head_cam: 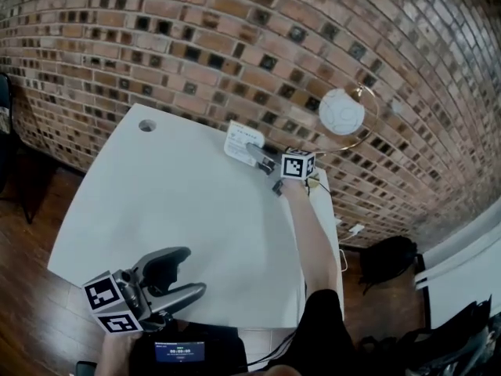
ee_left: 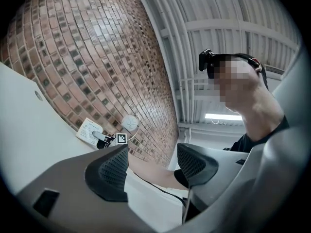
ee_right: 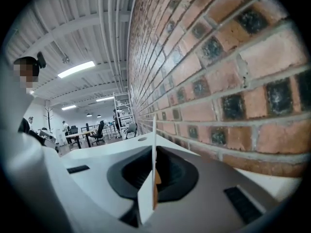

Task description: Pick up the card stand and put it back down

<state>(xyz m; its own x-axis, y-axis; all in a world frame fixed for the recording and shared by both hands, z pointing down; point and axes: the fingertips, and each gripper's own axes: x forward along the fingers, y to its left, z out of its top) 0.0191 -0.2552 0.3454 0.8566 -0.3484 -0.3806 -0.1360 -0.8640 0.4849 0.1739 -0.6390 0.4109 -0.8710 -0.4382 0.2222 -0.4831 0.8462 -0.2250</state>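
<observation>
The surface point(head_cam: 172, 210) is a smooth, matt white board. Behind it the brick wall point(head_cam: 235, 37) is rough and matt, and each brick carries a darker inset square with a faint glaze. The floor point(head_cam: 31, 288) is brown wood planking with a soft sheen. The left gripper point(ee_left: 153, 164) has a matt grey plastic shell; its fingers point(ee_left: 112, 171) carry black pads with a fine dotted texture that look rubbery. The card stand point(ee_right: 154, 149) shows as a thin, stiff, smooth white sheet; paper or plastic can't be told. The lamp globe point(head_cam: 341, 111) is smooth matt white inside a thin brass-coloured metal hoop point(head_cam: 373, 108)
</observation>
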